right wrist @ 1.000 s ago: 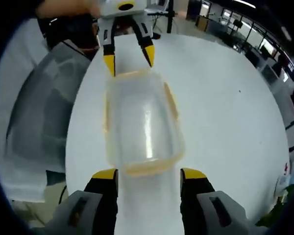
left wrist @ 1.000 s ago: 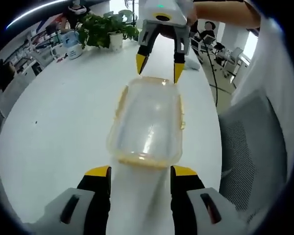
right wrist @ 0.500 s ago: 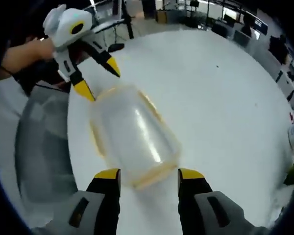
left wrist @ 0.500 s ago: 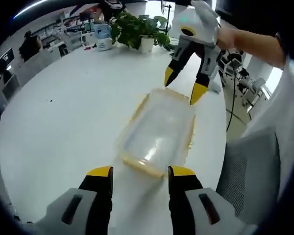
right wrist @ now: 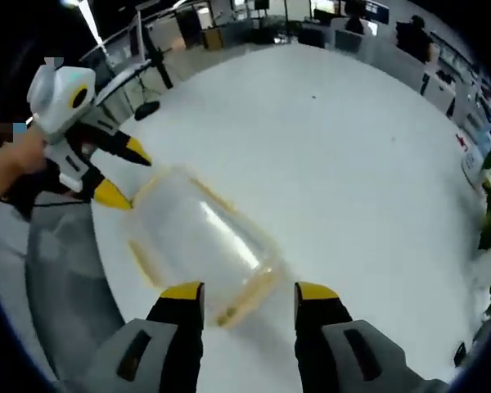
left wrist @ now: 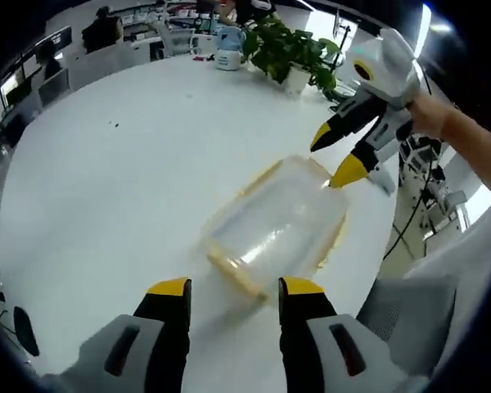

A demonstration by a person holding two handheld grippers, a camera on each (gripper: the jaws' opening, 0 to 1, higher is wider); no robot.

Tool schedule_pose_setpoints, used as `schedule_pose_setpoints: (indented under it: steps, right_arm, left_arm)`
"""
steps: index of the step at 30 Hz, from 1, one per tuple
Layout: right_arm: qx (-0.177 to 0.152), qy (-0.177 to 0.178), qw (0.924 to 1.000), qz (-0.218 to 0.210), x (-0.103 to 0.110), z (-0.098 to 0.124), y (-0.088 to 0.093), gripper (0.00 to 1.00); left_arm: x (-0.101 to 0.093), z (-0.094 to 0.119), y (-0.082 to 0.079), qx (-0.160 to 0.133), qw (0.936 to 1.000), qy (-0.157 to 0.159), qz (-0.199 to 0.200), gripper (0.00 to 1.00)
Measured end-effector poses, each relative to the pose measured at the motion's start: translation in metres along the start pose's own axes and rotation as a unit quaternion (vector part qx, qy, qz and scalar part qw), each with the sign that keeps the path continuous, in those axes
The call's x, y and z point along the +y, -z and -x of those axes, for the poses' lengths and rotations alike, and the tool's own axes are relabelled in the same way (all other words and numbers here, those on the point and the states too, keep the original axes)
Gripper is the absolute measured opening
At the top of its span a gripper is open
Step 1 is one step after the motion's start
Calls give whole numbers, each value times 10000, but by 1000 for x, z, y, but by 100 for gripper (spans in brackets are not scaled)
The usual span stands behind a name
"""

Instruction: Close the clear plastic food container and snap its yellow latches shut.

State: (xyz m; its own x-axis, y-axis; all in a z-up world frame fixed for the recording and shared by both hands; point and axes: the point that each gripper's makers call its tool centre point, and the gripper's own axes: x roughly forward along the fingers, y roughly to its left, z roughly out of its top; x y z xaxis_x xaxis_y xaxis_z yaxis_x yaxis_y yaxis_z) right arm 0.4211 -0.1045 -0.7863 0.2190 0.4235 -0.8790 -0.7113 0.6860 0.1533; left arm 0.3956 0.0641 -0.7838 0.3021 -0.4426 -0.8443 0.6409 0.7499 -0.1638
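Observation:
A clear plastic container (left wrist: 274,225) with yellow latches along its edges lies on the white table (left wrist: 106,188), near the table's edge. My left gripper (left wrist: 235,288) is open, its yellow tips just short of the container's near end. The right gripper (left wrist: 335,155) comes in from the upper right, open, with its tips at the container's far corner. In the right gripper view the container (right wrist: 200,241) runs away to the upper left. My right gripper (right wrist: 249,292) stands open at its near end, and the left gripper (right wrist: 123,172) stands open at its far end, held by a hand.
A potted plant (left wrist: 295,53) and small items stand at the table's far side. A grey mesh chair (left wrist: 417,319) sits beside the table edge, the same chair (right wrist: 57,278) showing in the right gripper view. Wide bare tabletop (right wrist: 352,164) stretches beyond the container.
Both views have swung round, so the container now lies diagonally in each. The opposite gripper has shifted from straight over the container's far end to its far corner. Both grippers stay open.

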Motion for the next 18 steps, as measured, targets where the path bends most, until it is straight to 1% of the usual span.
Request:
schedule_pose_setpoints:
  steps: [1,2,3,5,8,11,12,15,17,18]
  right_arm:
    - [11,33,10000,-50,-1,0,1,43]
    - [45,71,9999,-123,-2,-1,3,43]
    - [37,72,9998,-180,-3,-1,4,43]
    - [55,122,9994,-313,-3,-1,5,43]
    - [76,196,9984,-532,-4,-2,7,43]
    - [-12,288,9964,-798,-7,-3,6,42]
    - [-24,297,9960,-844,-7,-3,6,42]
    - [-50,300,9948,-974,-7,-4,5,41]
    - [-69,244,9939,-1077,-4,-5,5,40]
    - [-88,184,9922,-1230,-2,-5,5,40]
  left_arm:
    - [-2,0,-1,-23,9998,38,179,42]
    - [-1,-1,1,27,9995,24,319,42]
    - [2,-1,3,82,9992,-46,388,42]
    - [5,-1,4,101,9988,-107,465,42]
    - [3,-2,3,38,9969,-63,777,42]
    - [3,-5,5,119,9964,-123,828,40]
    - [1,-5,2,32,9950,-101,992,40]
    - [-3,-7,1,10,9942,-66,1078,40]
    - [-5,-9,1,20,9940,-82,1093,40]
    - [-6,-10,1,13,9936,-72,1127,40]
